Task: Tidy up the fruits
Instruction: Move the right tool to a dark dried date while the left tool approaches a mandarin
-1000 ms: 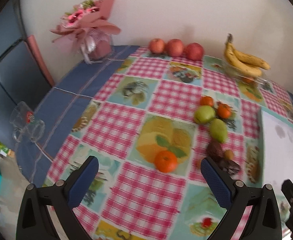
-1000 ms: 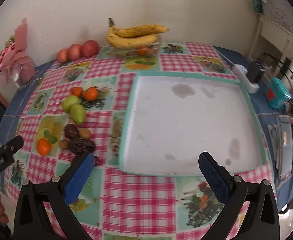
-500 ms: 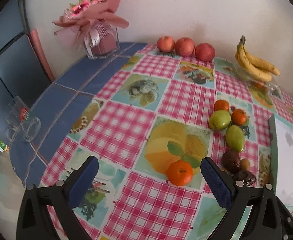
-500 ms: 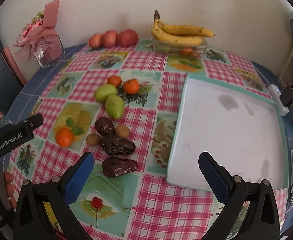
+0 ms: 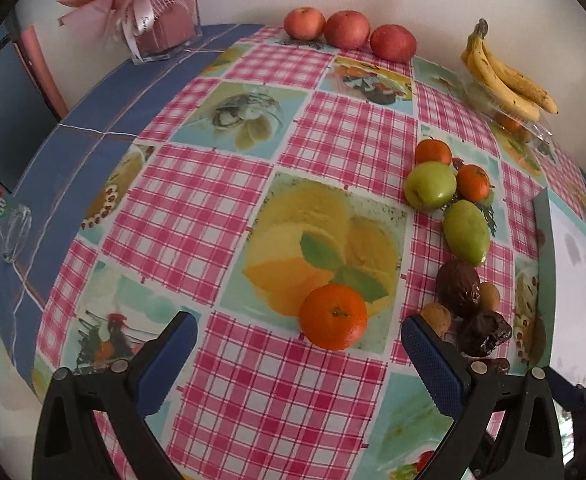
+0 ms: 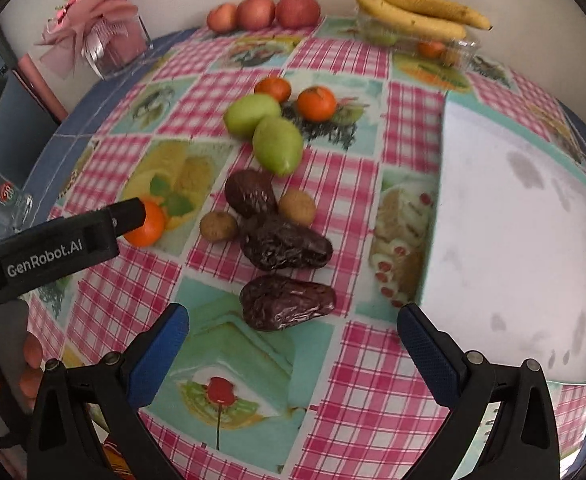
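Home dining spot: fruit-print checked tablecloth on bench, wrapped bouquet at 11 o'clock, glass mug at 9 o'clock.

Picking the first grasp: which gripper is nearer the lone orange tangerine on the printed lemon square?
Left. The left gripper is open with the lone orange tangerine just ahead of its fingers. The right gripper sits farther off, open in front of a dark wrinkled date.

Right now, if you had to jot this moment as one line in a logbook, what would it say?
left gripper: open, empty, lined up on near tangerine | right gripper: open, empty, over nearest date | tray: no fruit seen | nothing grasped
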A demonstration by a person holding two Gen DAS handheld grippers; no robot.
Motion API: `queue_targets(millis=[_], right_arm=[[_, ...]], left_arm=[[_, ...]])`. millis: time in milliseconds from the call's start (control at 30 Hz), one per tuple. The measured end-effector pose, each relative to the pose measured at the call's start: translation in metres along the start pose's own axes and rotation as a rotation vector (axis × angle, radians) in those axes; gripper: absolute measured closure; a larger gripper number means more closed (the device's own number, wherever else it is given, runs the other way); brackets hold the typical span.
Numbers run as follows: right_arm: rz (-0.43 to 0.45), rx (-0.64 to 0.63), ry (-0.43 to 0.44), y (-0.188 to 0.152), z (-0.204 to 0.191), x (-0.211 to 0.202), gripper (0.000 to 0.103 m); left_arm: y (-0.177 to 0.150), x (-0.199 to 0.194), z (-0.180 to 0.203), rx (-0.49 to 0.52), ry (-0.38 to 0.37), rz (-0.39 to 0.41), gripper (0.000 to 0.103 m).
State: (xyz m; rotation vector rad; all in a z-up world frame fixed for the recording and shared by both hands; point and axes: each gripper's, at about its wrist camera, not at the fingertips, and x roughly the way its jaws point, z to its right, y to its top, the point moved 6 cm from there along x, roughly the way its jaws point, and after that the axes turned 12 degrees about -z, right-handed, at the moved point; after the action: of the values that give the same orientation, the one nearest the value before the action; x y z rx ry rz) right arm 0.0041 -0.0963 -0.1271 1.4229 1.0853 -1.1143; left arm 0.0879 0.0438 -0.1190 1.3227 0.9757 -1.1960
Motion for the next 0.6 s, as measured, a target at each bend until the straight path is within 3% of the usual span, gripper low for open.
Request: queue_targets(millis=[100, 267, 333, 400, 567, 600], right_arm=[[-0.019, 0.003, 0.015, 0.001, -0.002, 0.007, 0.0], [-0.032, 0.0, 0.019, 0.0, -0.002, 0.01, 0.001], [-0.028, -0.004, 0.012, 0.0, -0.002, 0.01, 0.01], [-0.027, -0.004, 0.014, 0.0, -0.002, 0.009, 0.026], [-0.033, -0.002, 0.009, 0.001, 0.0, 0.01, 0.039], [-0.033, -0.001, 0.007, 0.001, 0.0, 0.01, 0.04]], left_arm=[[0.001, 0.005, 0.003, 0.003, -0.034, -0.018, 0.002], [0.003, 0.016, 0.004, -0.004, -0.064, -0.057, 0.021], [0.002, 0.019, 0.002, -0.018, -0.078, -0.071, 0.029], [0.001, 0.02, 0.001, -0.031, -0.091, -0.077, 0.036], [-0.001, 0.017, 0.006, -0.015, -0.135, -0.075, 0.06], [-0.001, 0.016, 0.007, -0.011, -0.138, -0.075, 0.061]])
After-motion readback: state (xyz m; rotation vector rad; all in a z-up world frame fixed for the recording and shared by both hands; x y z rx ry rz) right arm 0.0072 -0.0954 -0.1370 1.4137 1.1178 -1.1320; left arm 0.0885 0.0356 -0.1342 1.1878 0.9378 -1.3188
